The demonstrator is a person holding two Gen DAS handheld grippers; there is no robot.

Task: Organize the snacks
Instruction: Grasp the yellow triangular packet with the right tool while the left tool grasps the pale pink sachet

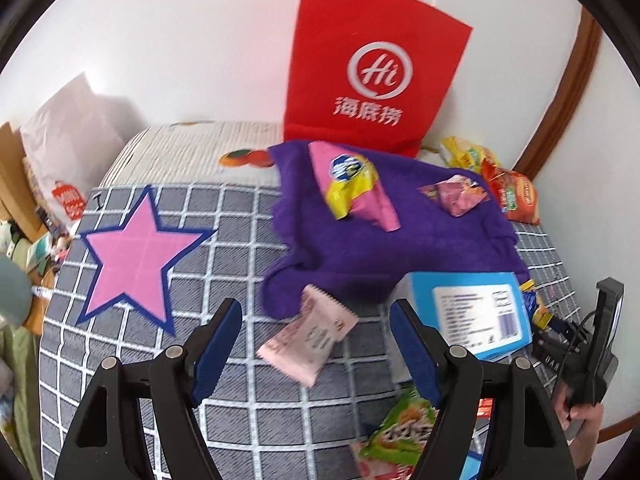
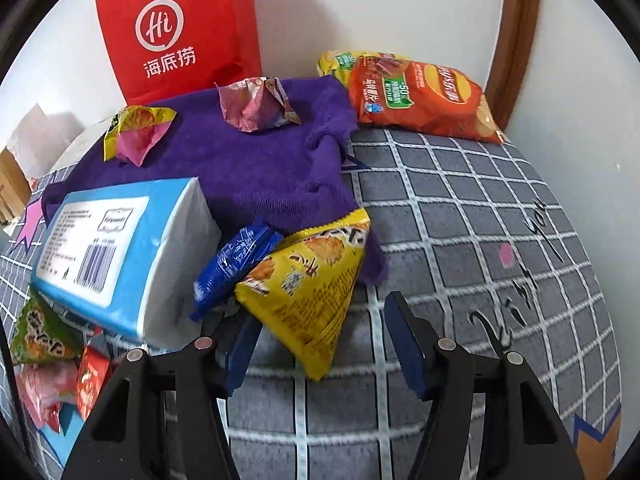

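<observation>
Snack packets lie on a grey checked cloth point(image 1: 240, 420) and a purple towel point(image 1: 352, 248). My left gripper point(image 1: 316, 344) is open, its jaws either side of a pale pink packet point(image 1: 312, 336) at the towel's edge. My right gripper point(image 2: 320, 344) is open, with the lower corner of a yellow triangular packet point(image 2: 308, 296) between its jaws; a blue packet point(image 2: 236, 264) lies beside it. An orange crisp bag point(image 2: 420, 96) lies at the back right. A pink-yellow packet point(image 1: 352, 184) and a crumpled pink wrapper point(image 1: 456, 194) rest on the towel.
A red paper bag point(image 1: 372, 64) stands against the white wall at the back. A blue tissue pack point(image 2: 112, 252) lies on the towel's near edge. Green and red packets point(image 2: 40, 336) sit at the left. A pink star point(image 1: 136, 256) marks the cloth.
</observation>
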